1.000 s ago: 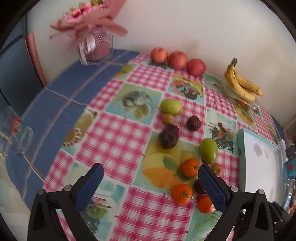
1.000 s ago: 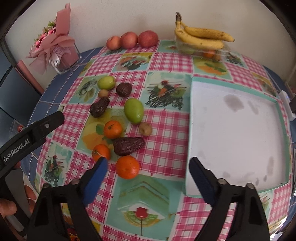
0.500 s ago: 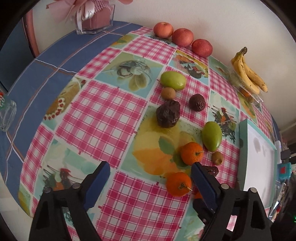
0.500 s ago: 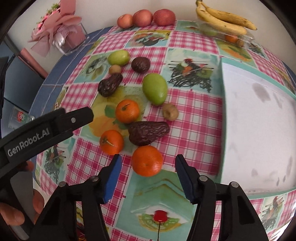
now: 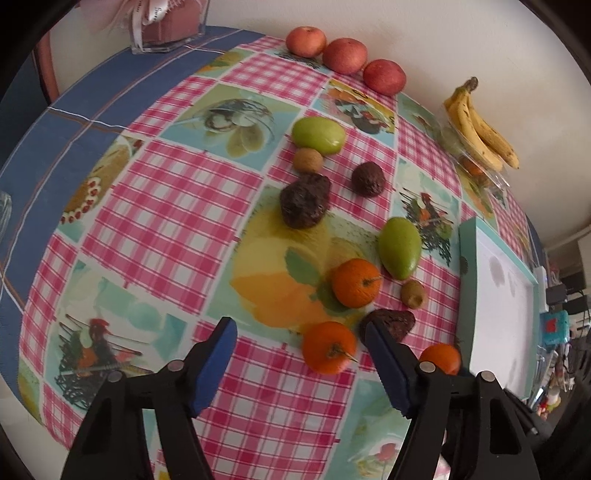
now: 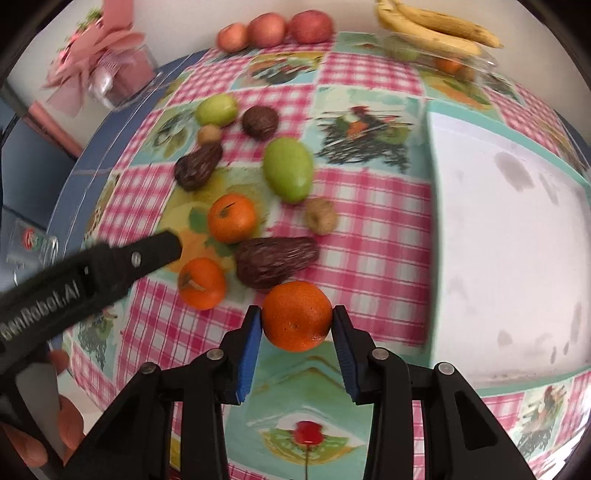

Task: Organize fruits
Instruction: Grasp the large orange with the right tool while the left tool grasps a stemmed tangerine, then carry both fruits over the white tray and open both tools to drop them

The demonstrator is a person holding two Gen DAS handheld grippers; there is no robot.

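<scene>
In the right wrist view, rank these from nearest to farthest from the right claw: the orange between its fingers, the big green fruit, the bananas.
1. Orange, between the right claw's fingers.
2. Big green fruit, mid-table, left of the tray.
3. Bananas, at the far wall.

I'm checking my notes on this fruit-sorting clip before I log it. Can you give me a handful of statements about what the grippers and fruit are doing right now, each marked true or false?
1. The right gripper has an orange between its fingers. True.
2. The left gripper is shut on an orange. False: it is open, with nothing between its fingers.
3. The white tray already holds several fruits. False: no fruit lies in it.
4. Three red apples sit in a row by the wall. True.
5. The bananas lie among the oranges in the middle of the table. False: they sit at the far edge, by the wall.
</scene>
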